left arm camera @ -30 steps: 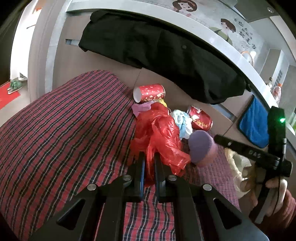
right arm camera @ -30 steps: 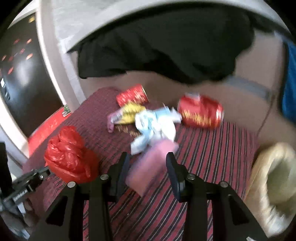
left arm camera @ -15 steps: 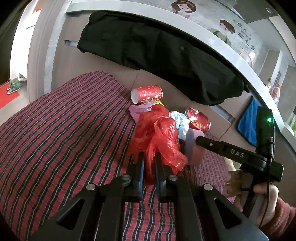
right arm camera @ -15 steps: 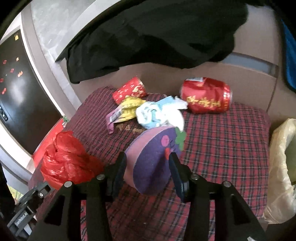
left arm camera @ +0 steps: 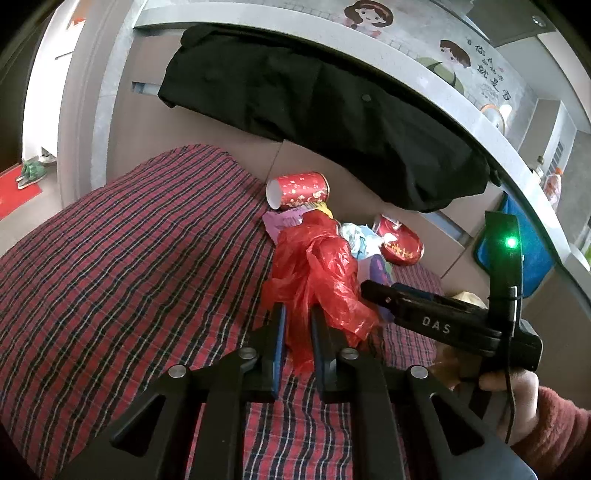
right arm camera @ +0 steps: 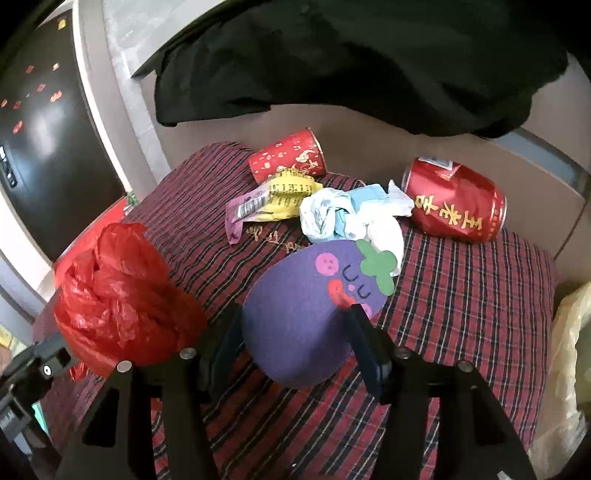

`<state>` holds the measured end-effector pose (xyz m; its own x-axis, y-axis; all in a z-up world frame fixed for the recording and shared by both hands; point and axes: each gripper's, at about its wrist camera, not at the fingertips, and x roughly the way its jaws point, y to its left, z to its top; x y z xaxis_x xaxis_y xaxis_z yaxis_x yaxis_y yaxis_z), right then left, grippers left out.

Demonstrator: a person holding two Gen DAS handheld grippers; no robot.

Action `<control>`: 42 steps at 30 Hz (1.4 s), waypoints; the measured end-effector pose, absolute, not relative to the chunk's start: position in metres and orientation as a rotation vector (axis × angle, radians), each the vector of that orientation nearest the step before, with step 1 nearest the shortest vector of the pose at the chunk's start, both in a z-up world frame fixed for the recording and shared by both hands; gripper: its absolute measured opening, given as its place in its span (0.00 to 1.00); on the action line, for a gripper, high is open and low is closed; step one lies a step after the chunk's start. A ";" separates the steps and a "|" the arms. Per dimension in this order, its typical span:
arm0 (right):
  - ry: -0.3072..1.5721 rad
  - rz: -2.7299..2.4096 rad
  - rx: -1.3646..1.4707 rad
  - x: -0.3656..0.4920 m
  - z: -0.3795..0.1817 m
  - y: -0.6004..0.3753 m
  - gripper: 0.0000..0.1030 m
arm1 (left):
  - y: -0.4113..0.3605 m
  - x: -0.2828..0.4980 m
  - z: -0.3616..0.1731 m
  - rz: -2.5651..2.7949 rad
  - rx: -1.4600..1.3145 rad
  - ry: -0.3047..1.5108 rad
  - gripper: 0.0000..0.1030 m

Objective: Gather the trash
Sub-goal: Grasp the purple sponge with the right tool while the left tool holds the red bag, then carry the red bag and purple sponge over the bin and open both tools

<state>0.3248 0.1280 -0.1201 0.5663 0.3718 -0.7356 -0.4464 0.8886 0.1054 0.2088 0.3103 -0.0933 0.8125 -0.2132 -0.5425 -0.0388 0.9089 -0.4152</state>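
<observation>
On the plaid cloth [right arm camera: 461,314], left tool [left arm camera: 295,325] clamps red bag [left arm camera: 317,266]; right tool [right arm camera: 291,325], just widened, straddles purple eggplant cutout [right arm camera: 303,317].

A red checked cloth [left arm camera: 129,266] covers the seat, and a brown wall panel [left arm camera: 147,122] stands behind it. A black coat [left arm camera: 314,99] hangs over a grey ledge [left arm camera: 424,77] above. Cartoon children [left arm camera: 364,14] are painted on the wall. At the far left is a red floor mat [left arm camera: 14,195].
</observation>
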 end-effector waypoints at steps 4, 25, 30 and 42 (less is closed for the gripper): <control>0.836 0.493 -0.077 0.320 -0.114 0.110 0.52 | 0.309 0.207 -0.093 -0.111 -0.434 0.615 0.15; 0.737 0.429 0.043 0.299 -0.090 0.064 0.54 | 0.279 0.210 -0.071 -0.188 -0.364 0.588 0.27; 0.758 0.359 -0.061 0.314 -0.106 0.088 0.50 | 0.282 0.208 -0.070 -0.185 -0.367 0.584 0.28; 0.734 0.453 -0.023 0.304 -0.096 0.048 0.27 | 0.279 0.239 -0.089 -0.097 -0.338 0.653 0.58</control>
